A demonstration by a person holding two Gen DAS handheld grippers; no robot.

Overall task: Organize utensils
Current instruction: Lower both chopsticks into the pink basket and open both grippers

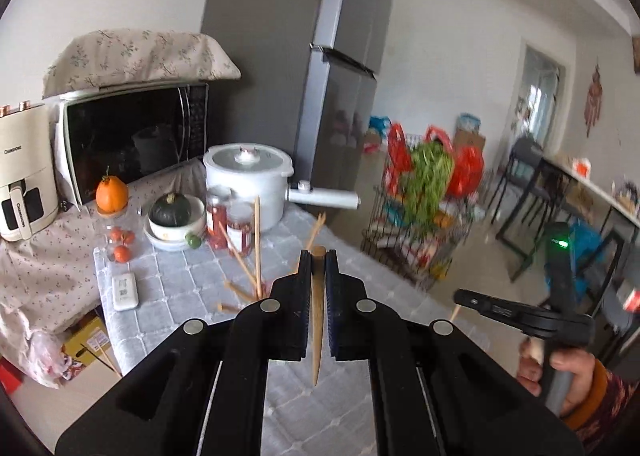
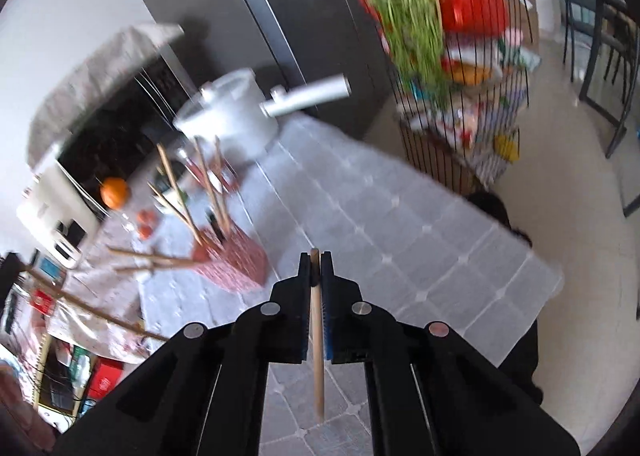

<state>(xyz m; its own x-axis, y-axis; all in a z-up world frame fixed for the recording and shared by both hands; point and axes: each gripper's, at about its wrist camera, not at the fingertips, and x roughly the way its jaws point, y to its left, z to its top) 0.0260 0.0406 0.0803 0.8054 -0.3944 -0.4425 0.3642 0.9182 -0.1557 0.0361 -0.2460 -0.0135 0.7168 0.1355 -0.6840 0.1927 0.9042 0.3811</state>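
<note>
Beside the red holder (image 2: 236, 260) on the worktop (image 2: 400, 224): several chopsticks (image 2: 208, 188) already stand inside, a few (image 2: 152, 260) lie loose alongside, and left gripper (image 1: 318, 256) and right gripper (image 2: 315, 258) jaws each clamp one stick, unplaced.

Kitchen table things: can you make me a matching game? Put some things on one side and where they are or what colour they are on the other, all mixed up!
Things:
1. white pot
2. green squash
3. round wooden stick
4. holder

Clues:
A. sits in a white bowl
B. red patterned, with sticks poking out
C. pinched in the right hand-held gripper
D. has a long handle pointing sideways

Pairs: 1-D, 2-A, 3-C, 4-B
</note>
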